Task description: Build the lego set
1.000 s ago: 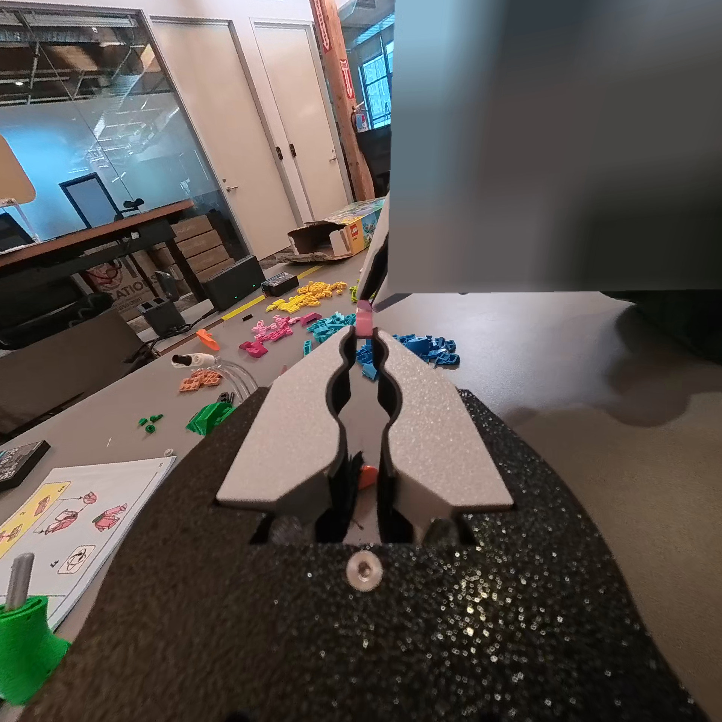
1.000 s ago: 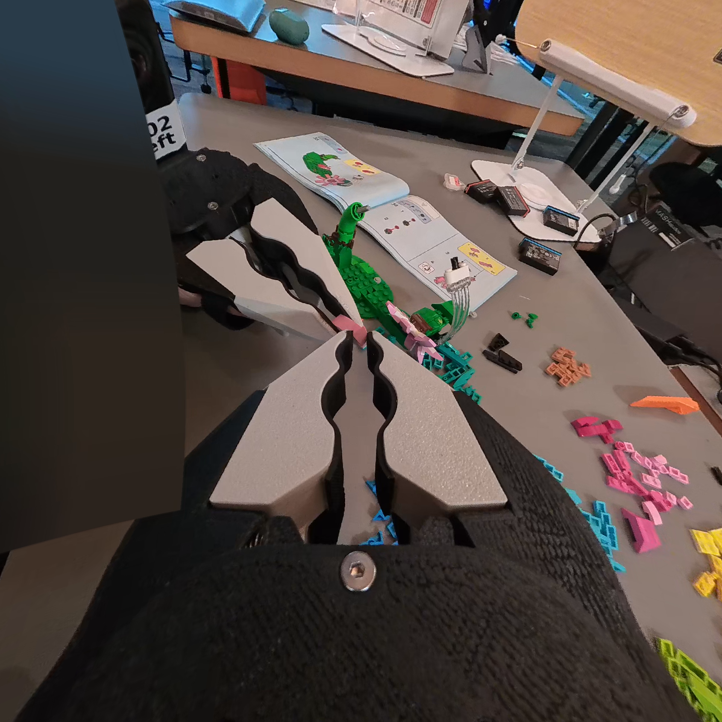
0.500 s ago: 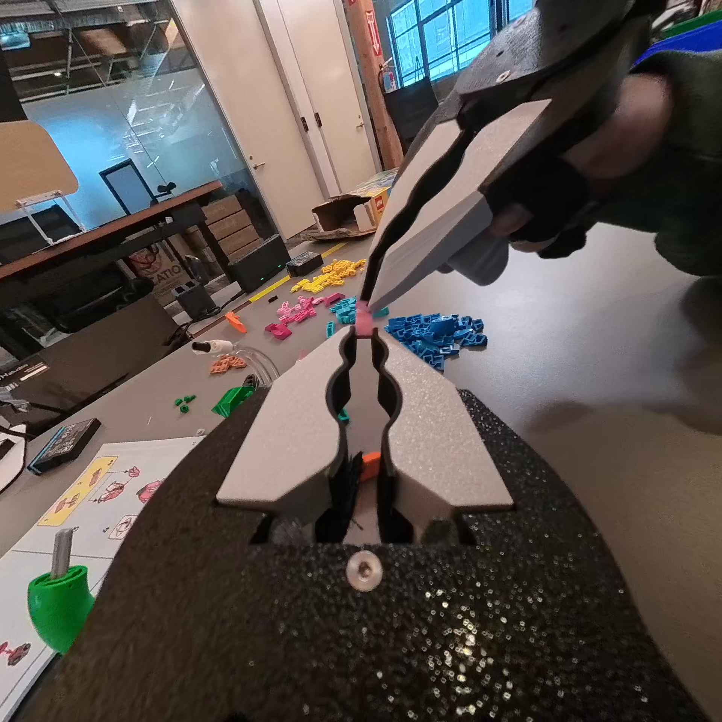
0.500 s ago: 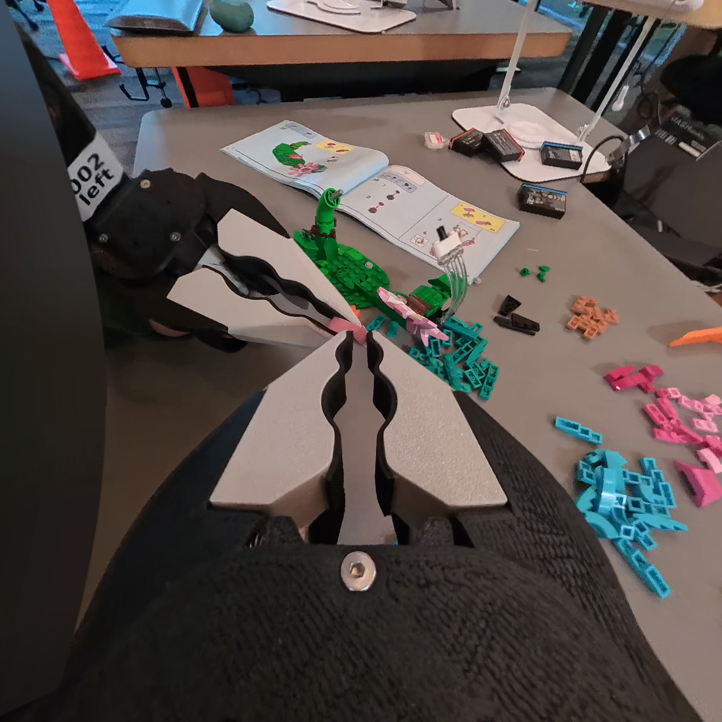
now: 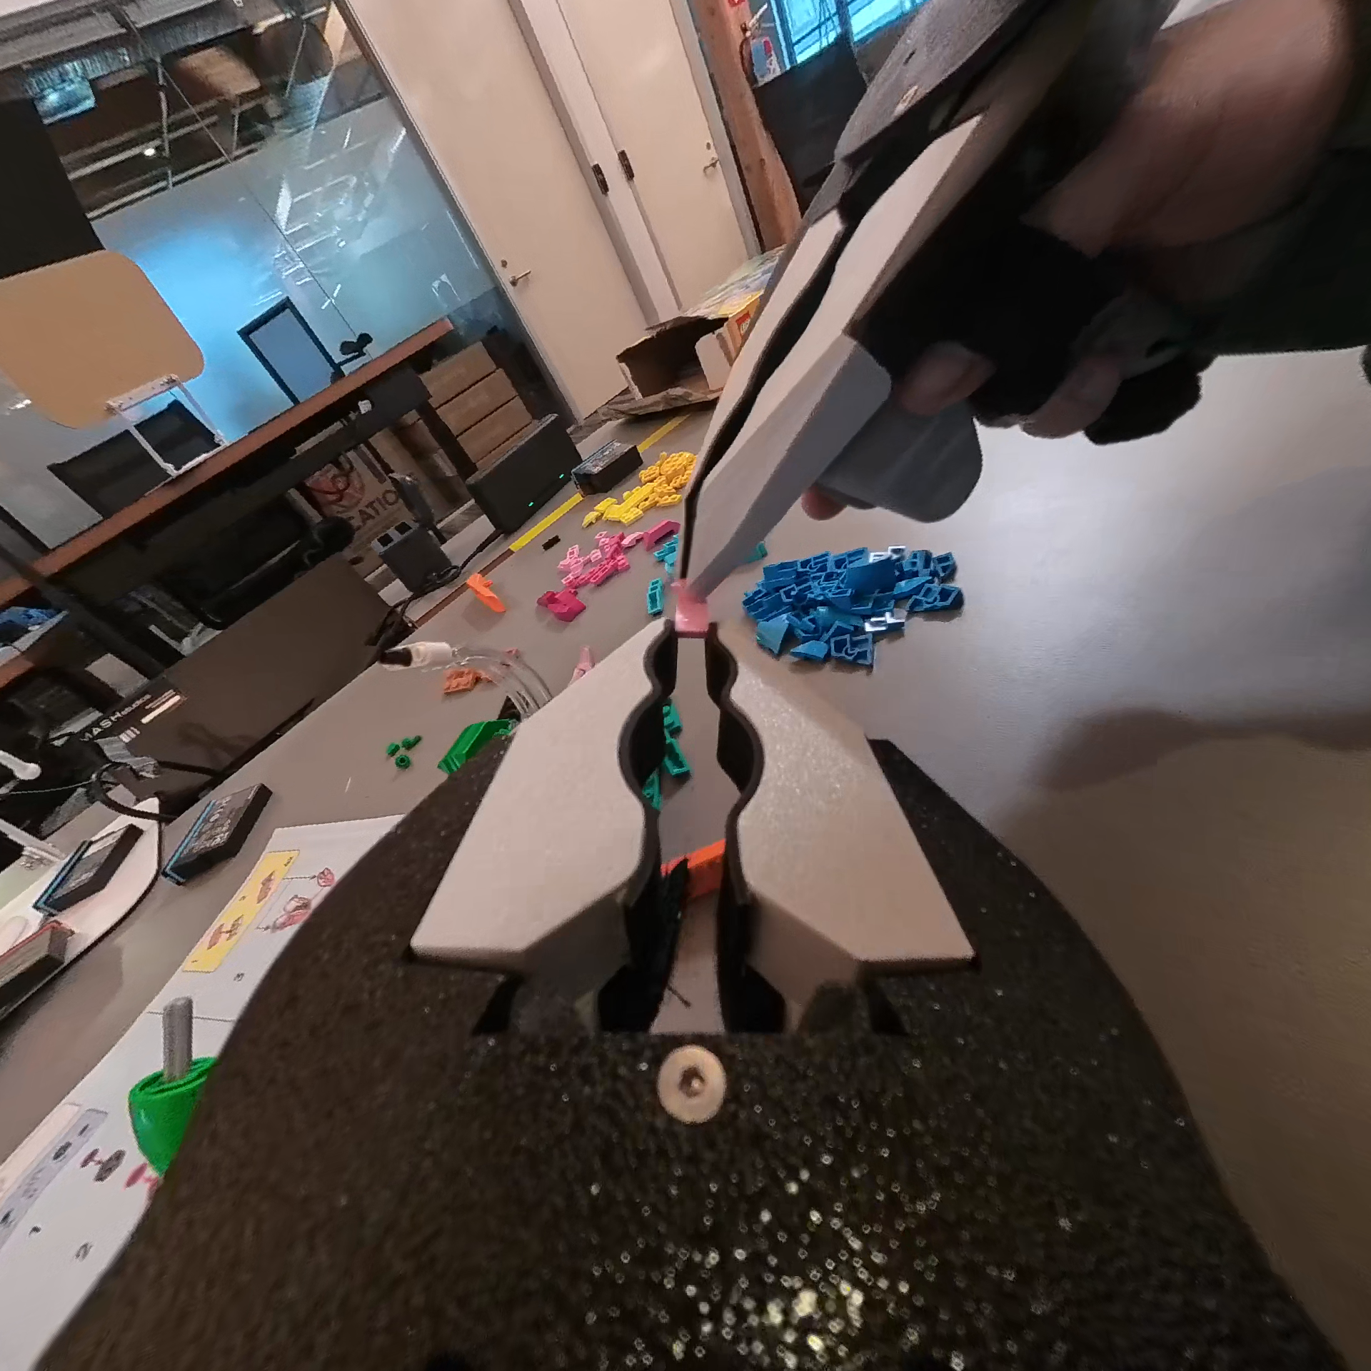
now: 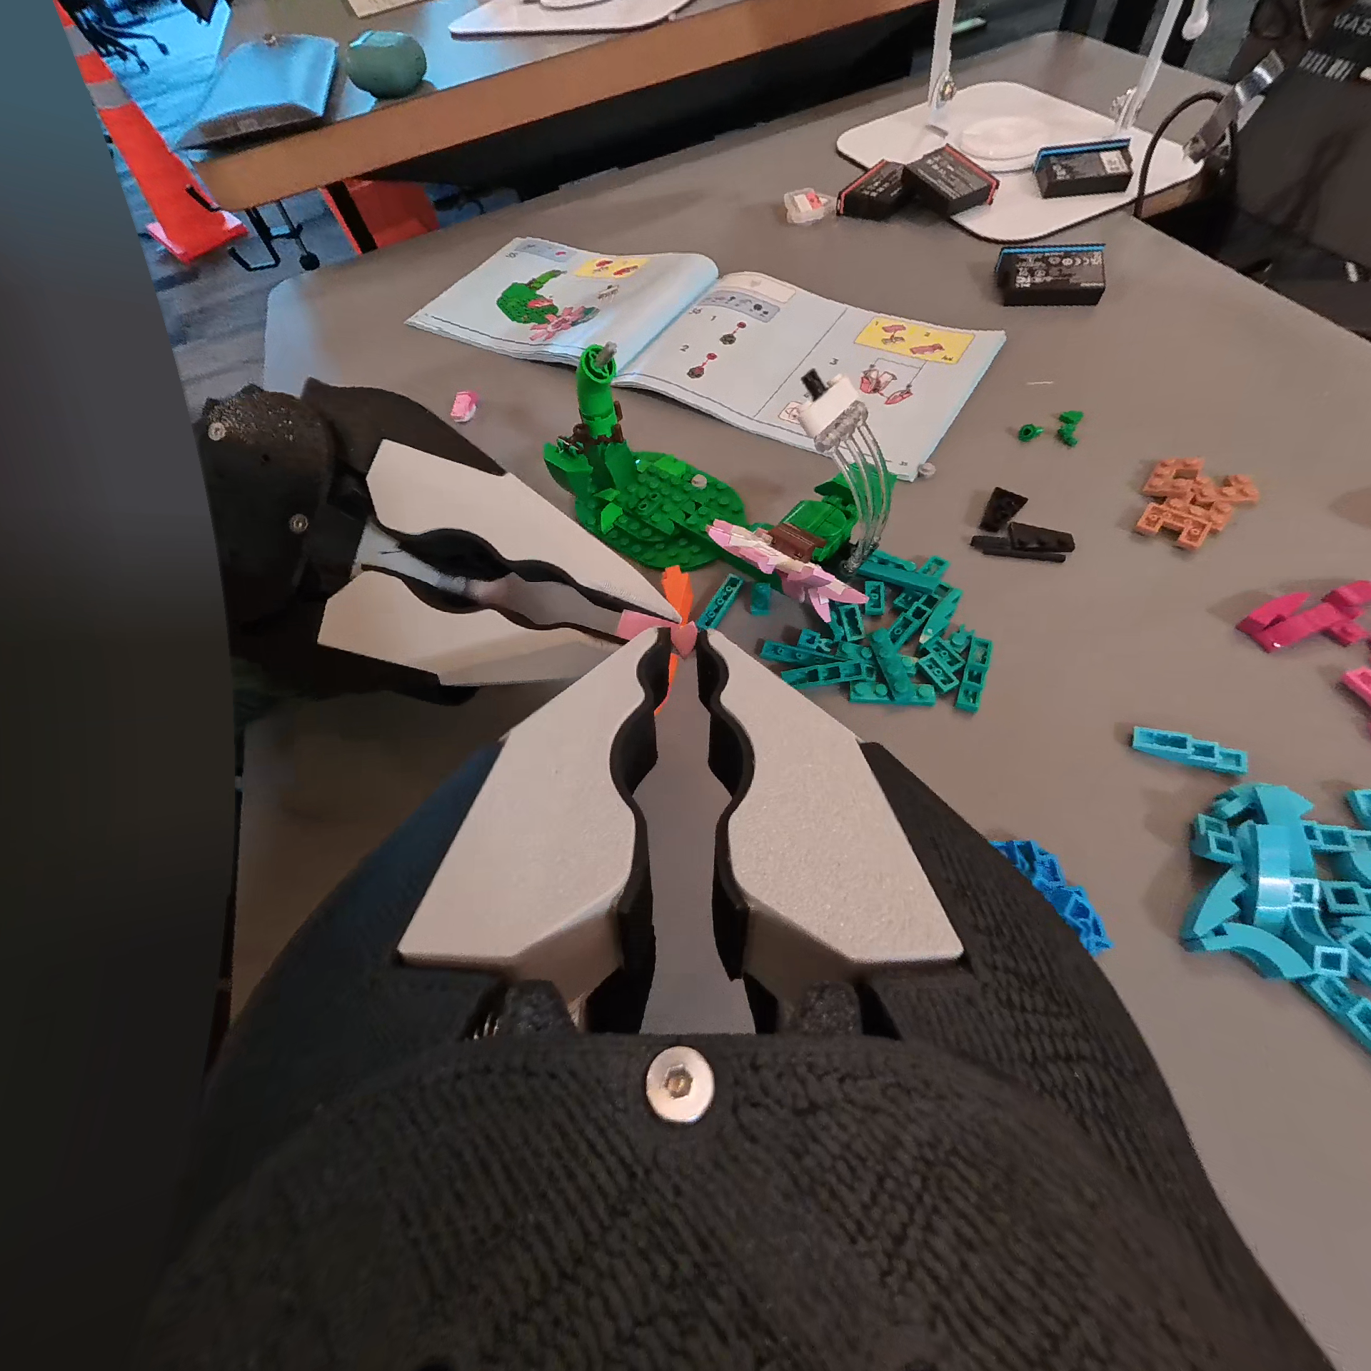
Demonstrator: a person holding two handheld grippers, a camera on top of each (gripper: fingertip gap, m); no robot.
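Pink piece [image 5: 691,616] pinched between both grippers' fingers [image 5: 593,742]

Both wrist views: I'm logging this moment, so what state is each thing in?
left gripper: shut on pink piece
right gripper: shut on the same pink piece
instruction booklet: open, flat
green base: partly built, stem upright
teal bricks: loose pile

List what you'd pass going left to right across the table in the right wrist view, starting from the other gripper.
left gripper → green lego base → teal brick pile → black pieces → tan-orange pieces → magenta pieces
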